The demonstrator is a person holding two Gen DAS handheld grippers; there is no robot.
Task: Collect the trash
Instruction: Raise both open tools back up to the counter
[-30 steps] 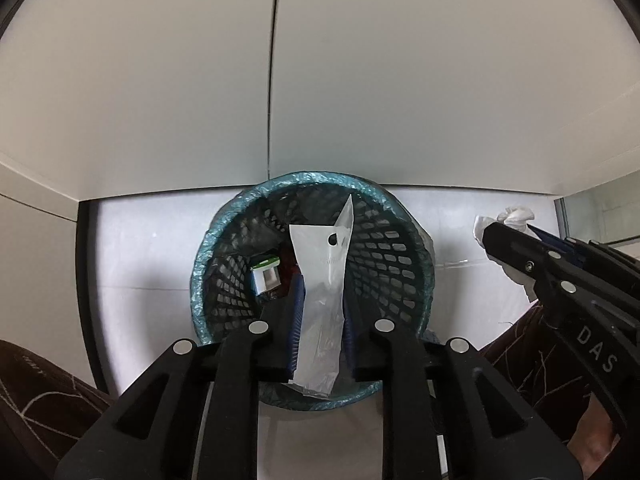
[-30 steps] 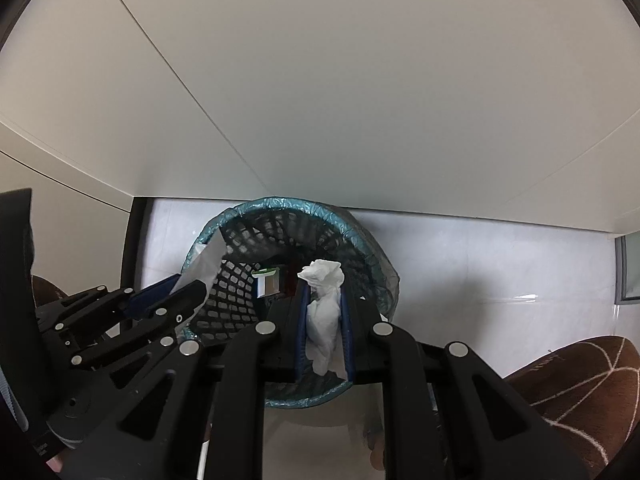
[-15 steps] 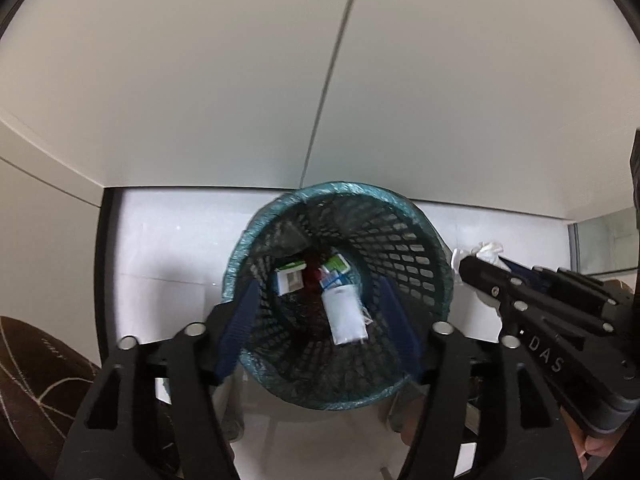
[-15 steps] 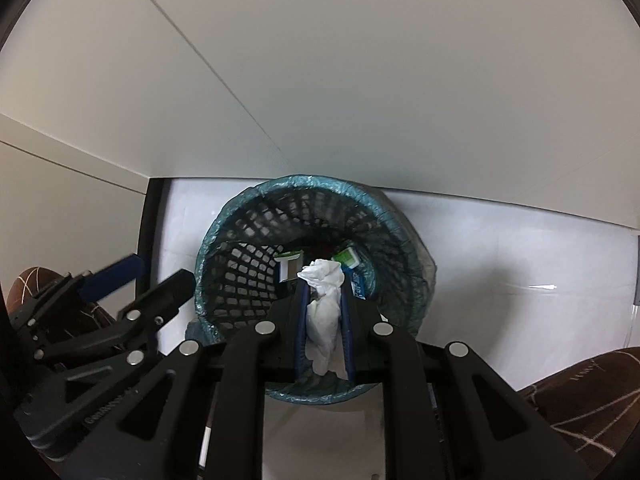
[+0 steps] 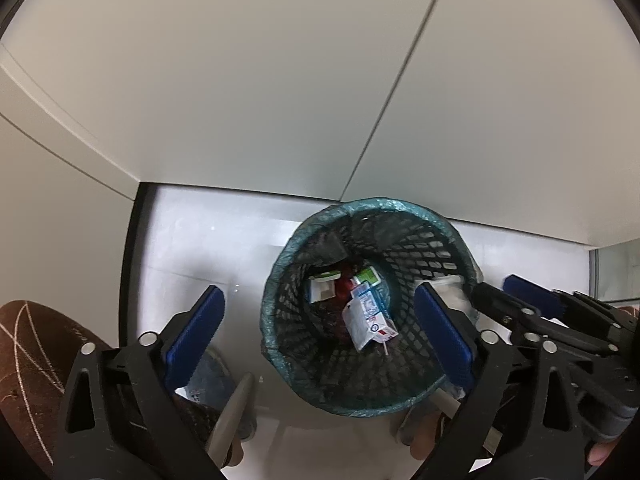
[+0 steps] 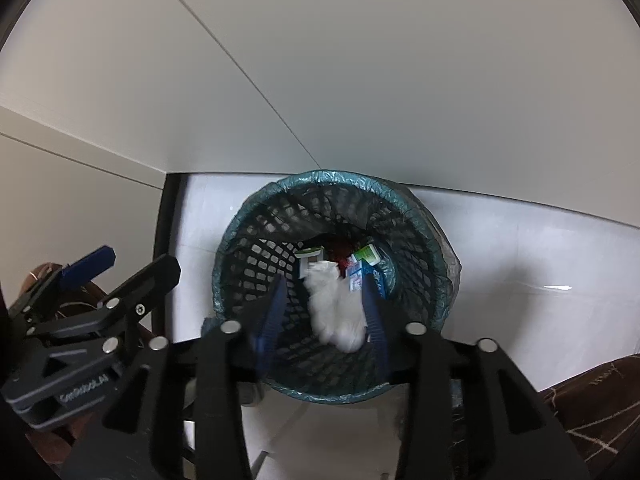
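A black mesh basket (image 5: pixel 440 248) with a teal liner stands on the white floor, seen from above in both wrist views. Inside lie a white wrapper (image 5: pixel 366 320) and small cartons (image 5: pixel 322 286). My left gripper (image 5: pixel 318 294) hangs over the basket with its jaws opening wide and nothing between them. My right gripper (image 6: pixel 325 280) is over the basket (image 6: pixel 256 240) too, its jaws opening. A crumpled white tissue (image 6: pixel 334 308), blurred, sits loose between them, apart from the left pad. Each view shows the other gripper beside the basket: the right gripper (image 5: pixel 496 286) and the left gripper (image 6: pixel 134 264).
White wall panels (image 5: pixel 280 80) rise right behind the basket, and a dark strip (image 5: pixel 130 280) runs down the floor on the left. Brown footwear with pale lines (image 5: pixel 28 360) is at the lower left, and more footwear (image 6: pixel 600 420) at the lower right.
My left gripper opened and its white wrapper dropped into the basket. My right gripper's jaws parted around the tissue. Both grippers shifted slightly over the basket.
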